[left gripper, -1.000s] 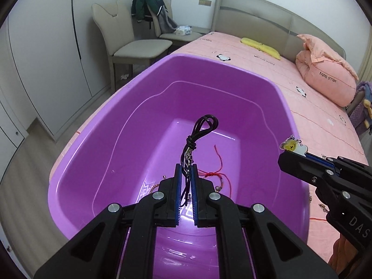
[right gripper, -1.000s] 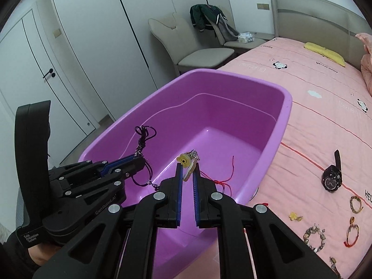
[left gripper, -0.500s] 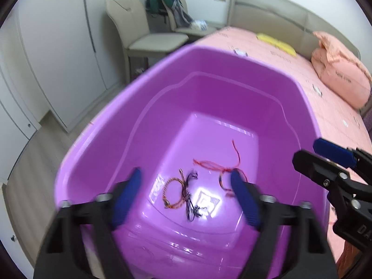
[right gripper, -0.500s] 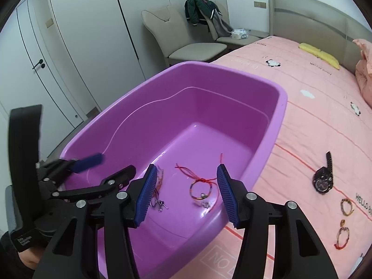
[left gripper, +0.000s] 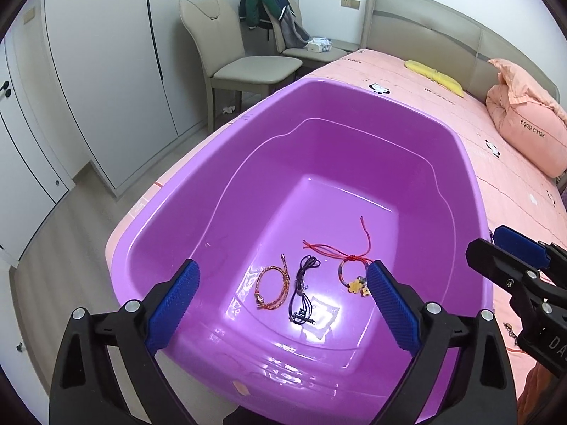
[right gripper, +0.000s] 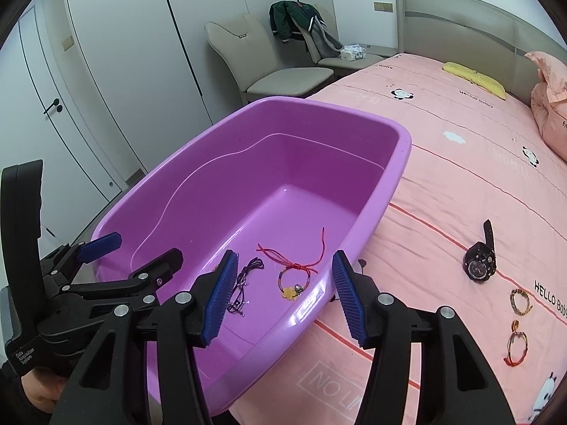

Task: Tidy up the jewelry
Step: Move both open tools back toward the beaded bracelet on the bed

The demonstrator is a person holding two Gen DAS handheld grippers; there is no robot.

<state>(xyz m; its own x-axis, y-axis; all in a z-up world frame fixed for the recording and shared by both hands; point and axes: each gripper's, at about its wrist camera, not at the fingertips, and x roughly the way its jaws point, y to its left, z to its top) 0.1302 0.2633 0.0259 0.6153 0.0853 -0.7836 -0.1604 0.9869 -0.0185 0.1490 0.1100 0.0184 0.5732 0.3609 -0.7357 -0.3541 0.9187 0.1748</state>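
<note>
Trouble could come next on the bed [right gripper: 443, 191]. Both the left gripper [left gripper: 281, 304] and right gripper [right gripper: 283, 294] have just opened and hold nothing. Three bracelets lie in the purple tub [left gripper: 358, 88]. The watch [right gripper: 479, 265] and small bracelets [right gripper: 520, 301] lie close together, so one grab could snag two.

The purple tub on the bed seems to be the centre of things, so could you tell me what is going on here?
A person is sorting jewelry into the purple tub with a two-finger tool in each hand. The left tool and the right tool have both just been opening, and nothing is between the jaws of either. An orange bracelet, a black cord and a red string bracelet lie on the tub's floor. A black watch and two more bracelets wait on the pink bedspread.
</note>
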